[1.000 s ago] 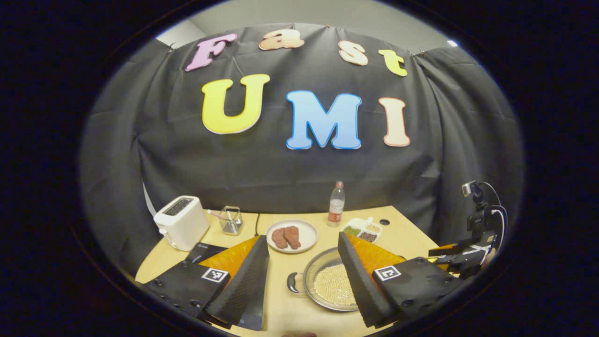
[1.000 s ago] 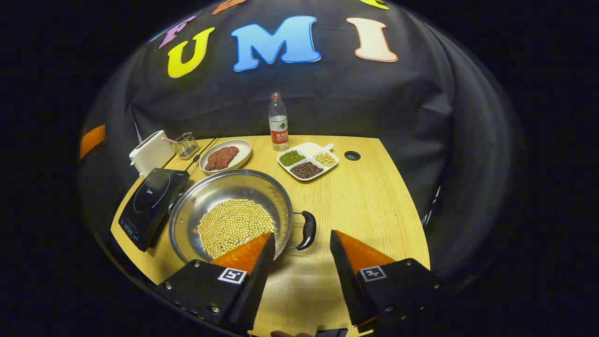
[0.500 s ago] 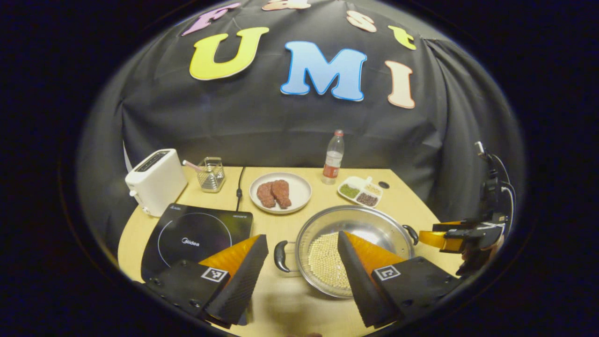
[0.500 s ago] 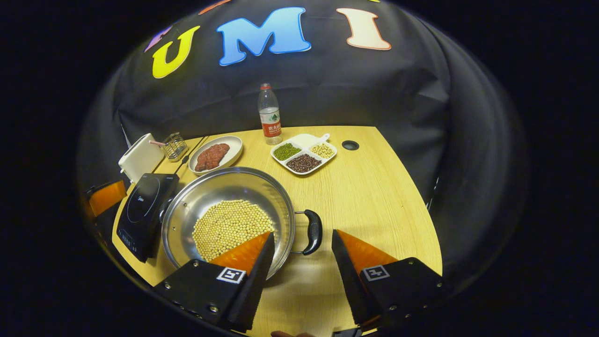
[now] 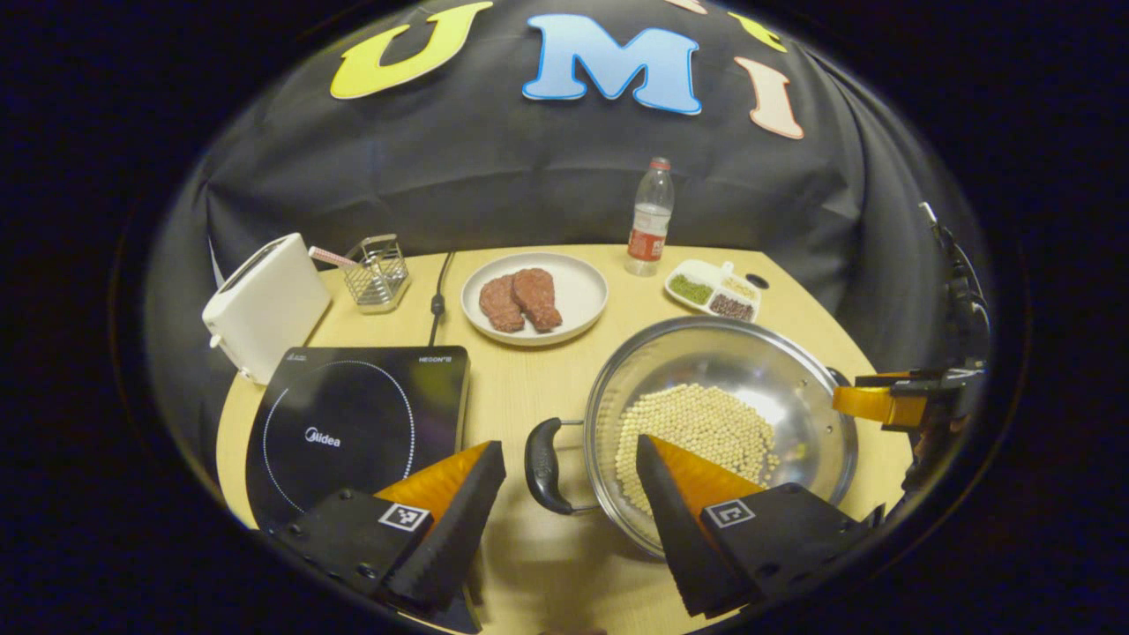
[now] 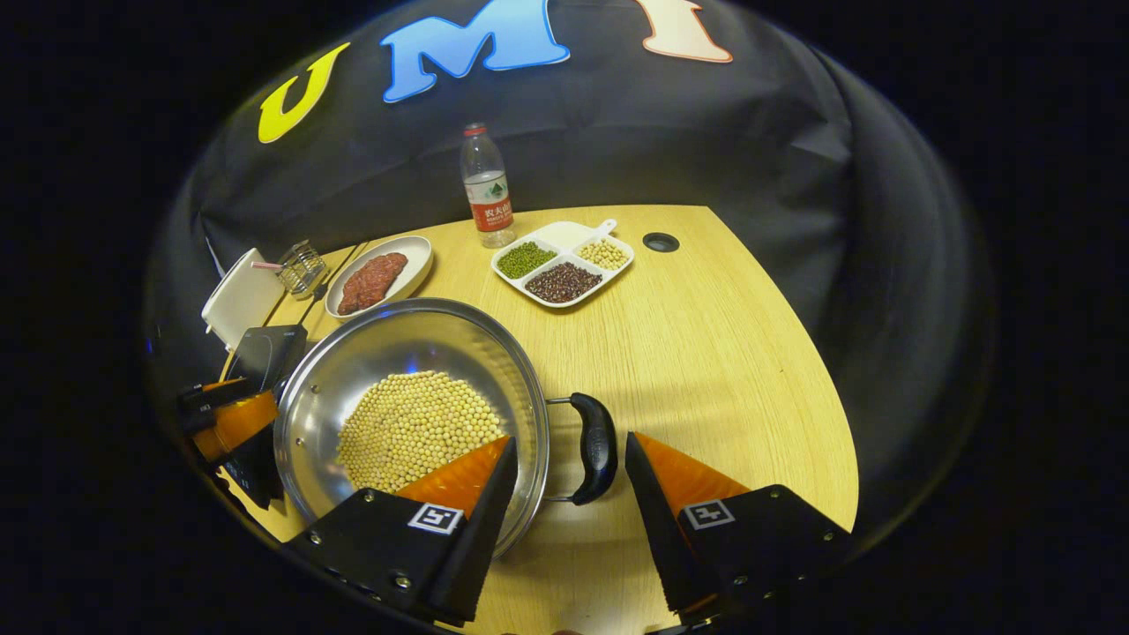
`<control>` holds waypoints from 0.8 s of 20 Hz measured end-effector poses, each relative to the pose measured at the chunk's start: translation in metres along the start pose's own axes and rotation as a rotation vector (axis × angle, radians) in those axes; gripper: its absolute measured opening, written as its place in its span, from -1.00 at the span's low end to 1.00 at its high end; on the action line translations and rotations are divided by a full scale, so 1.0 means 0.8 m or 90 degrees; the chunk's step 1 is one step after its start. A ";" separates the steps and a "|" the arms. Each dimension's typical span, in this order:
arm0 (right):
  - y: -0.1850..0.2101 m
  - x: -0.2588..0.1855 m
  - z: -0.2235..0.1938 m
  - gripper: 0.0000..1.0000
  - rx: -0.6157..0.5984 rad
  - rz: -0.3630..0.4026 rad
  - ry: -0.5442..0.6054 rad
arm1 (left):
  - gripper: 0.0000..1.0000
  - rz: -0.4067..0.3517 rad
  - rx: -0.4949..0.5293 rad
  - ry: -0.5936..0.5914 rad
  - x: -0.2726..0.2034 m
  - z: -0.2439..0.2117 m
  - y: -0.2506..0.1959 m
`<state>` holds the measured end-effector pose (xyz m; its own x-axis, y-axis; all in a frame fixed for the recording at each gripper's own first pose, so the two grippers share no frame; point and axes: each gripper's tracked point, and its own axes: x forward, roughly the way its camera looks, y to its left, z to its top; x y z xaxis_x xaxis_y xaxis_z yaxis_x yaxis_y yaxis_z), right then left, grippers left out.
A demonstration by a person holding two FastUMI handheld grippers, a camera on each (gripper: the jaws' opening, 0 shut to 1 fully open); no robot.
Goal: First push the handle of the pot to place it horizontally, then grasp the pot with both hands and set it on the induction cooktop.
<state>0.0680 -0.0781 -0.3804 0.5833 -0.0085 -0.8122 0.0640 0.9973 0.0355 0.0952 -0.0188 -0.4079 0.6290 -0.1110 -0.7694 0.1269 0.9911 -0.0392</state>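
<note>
Left gripper view, Midea-branded cooktop (image 5: 357, 423), both tongs apart, flanking pot (image 5: 776, 370) handles

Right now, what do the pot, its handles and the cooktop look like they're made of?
Pot: polished metal, likely stainless steel; its inner wall mirrors the lights.
Handles: glossy black, probably plastic or bakelite, on thin metal rods.
Induction cooktop: smooth black top, likely glass or ceramic, with a faint sheen and printed white ring.
</note>
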 end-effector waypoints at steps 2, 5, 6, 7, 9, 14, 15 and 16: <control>0.001 0.011 -0.003 0.52 0.003 -0.004 0.008 | 0.99 0.000 0.000 0.017 0.015 -0.010 0.003; 0.001 0.026 -0.008 0.51 0.005 -0.007 0.020 | 0.94 0.000 0.015 0.030 0.035 -0.016 0.003; 0.001 0.029 -0.009 0.51 0.008 -0.008 0.023 | 0.94 -0.002 0.016 0.033 0.041 -0.016 0.002; 0.001 0.033 -0.011 0.52 0.010 -0.011 0.028 | 0.92 -0.005 0.016 0.037 0.045 -0.018 0.001; 0.000 0.040 -0.016 0.52 0.011 -0.015 0.040 | 0.96 -0.008 0.019 0.047 0.053 -0.023 -0.001; 0.003 0.045 -0.021 0.24 0.036 0.001 0.051 | 0.48 -0.010 0.028 0.058 0.058 -0.027 -0.002; 0.002 0.042 -0.022 0.16 0.040 0.004 0.052 | 0.36 -0.011 0.025 0.058 0.059 -0.026 -0.003; 0.002 0.043 -0.023 0.17 0.035 0.005 0.050 | 0.34 -0.010 0.022 0.058 0.056 -0.025 -0.002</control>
<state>0.0734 -0.0752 -0.4185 0.5192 0.0073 -0.8547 0.1051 0.9918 0.0723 0.1075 -0.0241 -0.4550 0.5553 -0.1172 -0.8234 0.1627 0.9862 -0.0306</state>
